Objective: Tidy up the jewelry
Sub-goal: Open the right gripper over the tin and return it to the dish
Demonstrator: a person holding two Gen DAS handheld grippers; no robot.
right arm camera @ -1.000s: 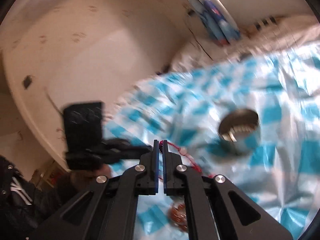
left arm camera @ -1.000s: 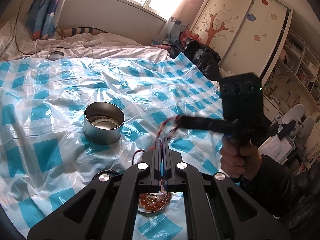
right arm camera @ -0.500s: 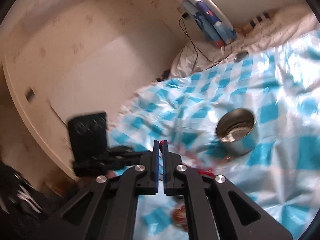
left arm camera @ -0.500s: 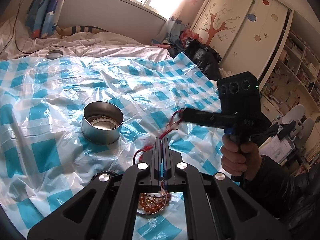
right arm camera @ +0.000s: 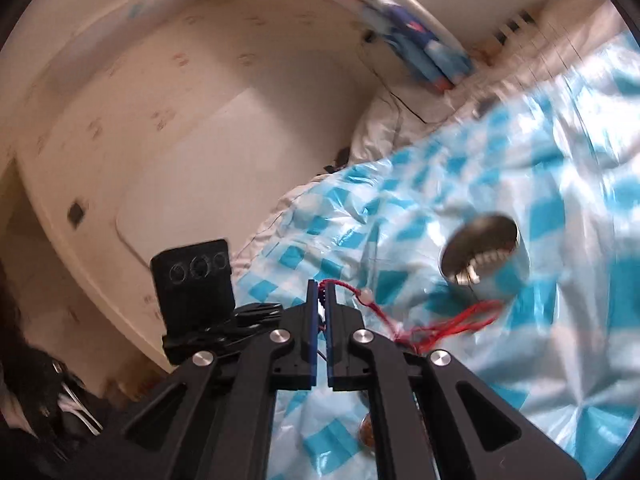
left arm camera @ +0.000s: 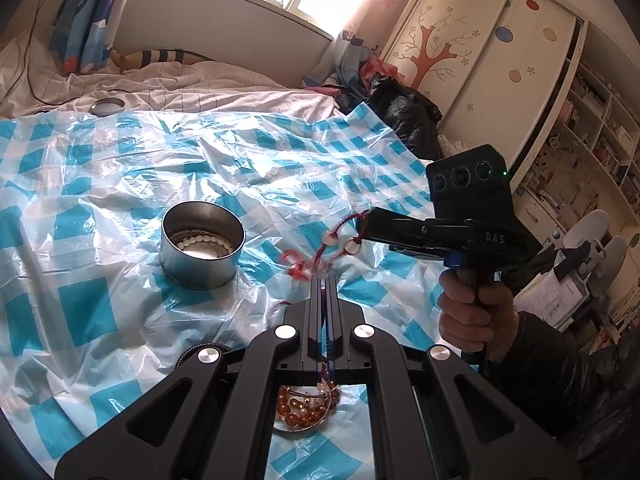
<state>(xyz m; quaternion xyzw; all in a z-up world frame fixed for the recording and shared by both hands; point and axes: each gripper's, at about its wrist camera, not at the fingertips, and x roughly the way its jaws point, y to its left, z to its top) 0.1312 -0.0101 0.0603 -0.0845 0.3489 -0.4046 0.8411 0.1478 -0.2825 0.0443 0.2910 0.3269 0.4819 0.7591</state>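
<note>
A red cord bracelet (left arm camera: 334, 240) with pale beads hangs from my right gripper (right arm camera: 320, 288), which is shut on it and holds it in the air right of a round metal tin (left arm camera: 202, 250). The cord's tassel (right arm camera: 452, 322) trails toward the tin (right arm camera: 486, 258) in the right wrist view. The tin holds a white bead bracelet (left arm camera: 200, 242). My left gripper (left arm camera: 325, 278) is shut with its tips just below the hanging cord; whether it pinches anything is unclear. An amber bead bracelet (left arm camera: 306, 410) lies on the sheet under the left gripper.
A blue-and-white checked plastic sheet (left arm camera: 100, 184) covers the bed. A tin lid (left arm camera: 107, 107) lies at the sheet's far edge. A black bag (left arm camera: 404, 116) sits by the wardrobe (left arm camera: 480, 60). The right gripper's body (left arm camera: 468, 208) is at the right.
My right gripper has lifted the red cord bracelet higher and its tassel now swings free. The right wrist view has turned; the tin sits further right in it.
</note>
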